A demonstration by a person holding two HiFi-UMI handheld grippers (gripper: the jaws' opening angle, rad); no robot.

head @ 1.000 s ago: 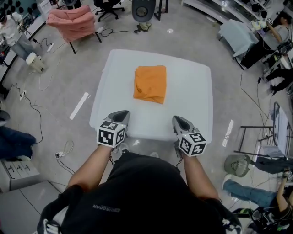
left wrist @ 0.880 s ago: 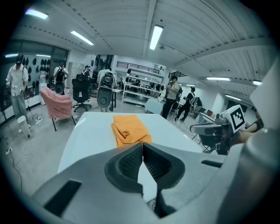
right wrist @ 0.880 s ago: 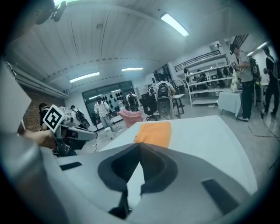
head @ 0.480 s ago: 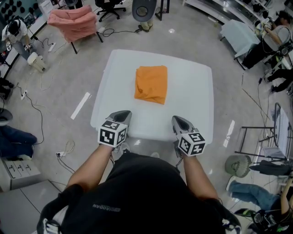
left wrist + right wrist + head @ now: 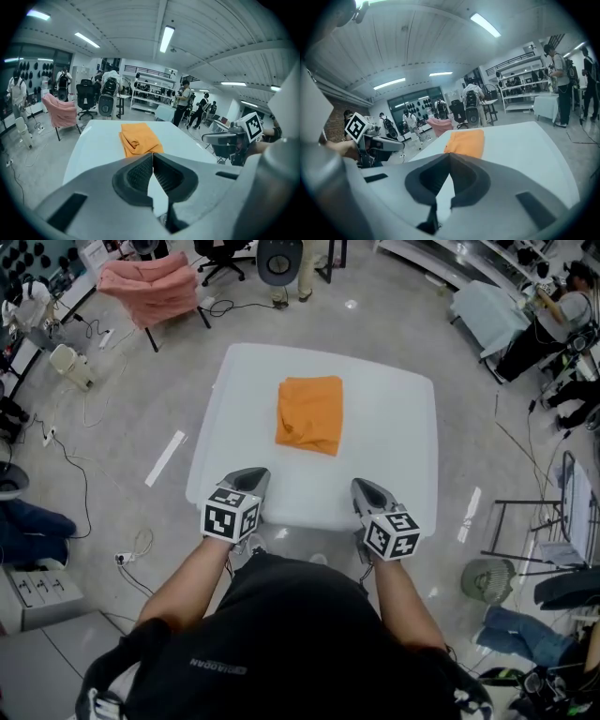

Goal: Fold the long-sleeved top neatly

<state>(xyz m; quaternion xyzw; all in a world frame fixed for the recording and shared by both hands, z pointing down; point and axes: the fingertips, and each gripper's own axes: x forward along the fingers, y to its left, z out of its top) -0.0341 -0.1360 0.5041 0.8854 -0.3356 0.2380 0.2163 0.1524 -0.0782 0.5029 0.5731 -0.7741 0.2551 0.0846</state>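
Note:
An orange long-sleeved top (image 5: pixel 309 412) lies folded into a compact rectangle near the middle of the white table (image 5: pixel 394 456). It also shows ahead in the left gripper view as the orange top (image 5: pixel 139 138) and in the right gripper view as the orange top (image 5: pixel 465 142). My left gripper (image 5: pixel 251 473) hovers over the table's near edge at the left, shut and empty. At the near edge on the right my right gripper (image 5: pixel 362 485) is likewise shut with nothing in it. Both stand well short of the top.
A pink-draped chair (image 5: pixel 150 282) stands beyond the table's far left corner. Cables (image 5: pixel 56 442) and a white strip (image 5: pixel 163 457) lie on the floor at the left. A fan (image 5: pixel 485 579) and a rack (image 5: pixel 553 521) stand at the right. People move about in the background.
Neither gripper nor the top has moved. Only people in the background have shifted.

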